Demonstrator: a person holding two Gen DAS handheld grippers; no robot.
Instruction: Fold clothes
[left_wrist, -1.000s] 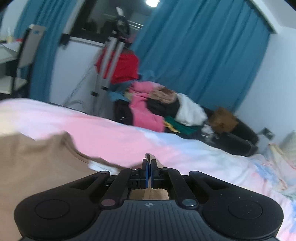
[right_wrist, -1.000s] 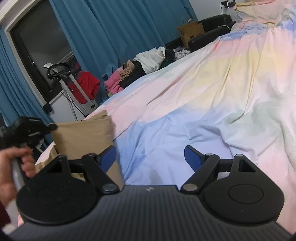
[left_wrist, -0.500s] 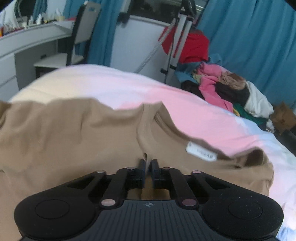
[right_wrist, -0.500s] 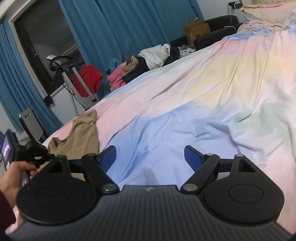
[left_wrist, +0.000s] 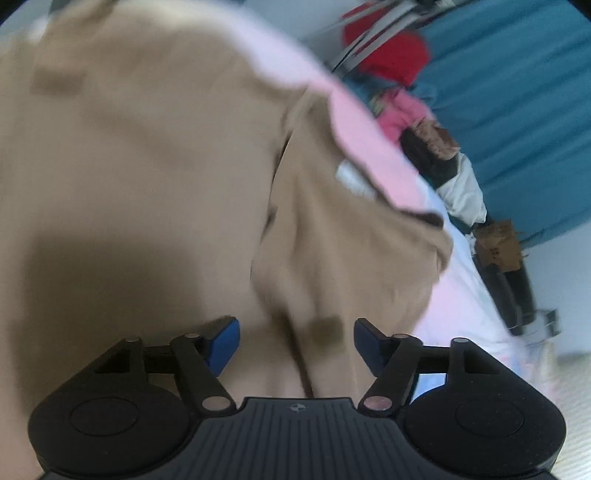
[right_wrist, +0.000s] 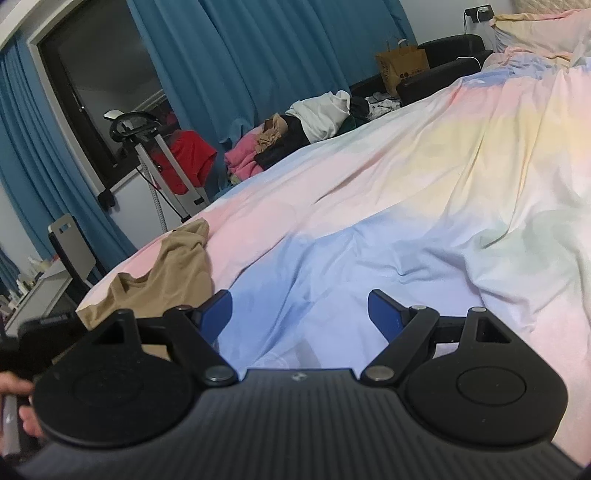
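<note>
A tan T-shirt (left_wrist: 155, 155) lies spread on the pastel bedsheet (left_wrist: 369, 133) and fills most of the blurred left wrist view, its white neck label (left_wrist: 352, 179) to the right. My left gripper (left_wrist: 295, 341) hovers just over the shirt, open, nothing between its blue pads. In the right wrist view the same tan T-shirt (right_wrist: 177, 269) lies crumpled near the bed's left corner. My right gripper (right_wrist: 300, 315) stands open over the blue part of the bedsheet (right_wrist: 406, 221), to the right of the shirt. A hand (right_wrist: 22, 406) holding the other gripper shows at the lower left.
A heap of clothes (right_wrist: 295, 136) lies beyond the bed's far edge under blue curtains (right_wrist: 258, 55). A stand with a red garment (right_wrist: 184, 158) is by the window. A chair (right_wrist: 70, 251) and desk are at the left, a paper bag (right_wrist: 402, 66) and pillows (right_wrist: 535, 22) at the back right.
My left gripper has let go of the tan shirt and opened, and tipped down close over it. The shirt now lies flat on the bed. The right gripper stayed open, shifting little.
</note>
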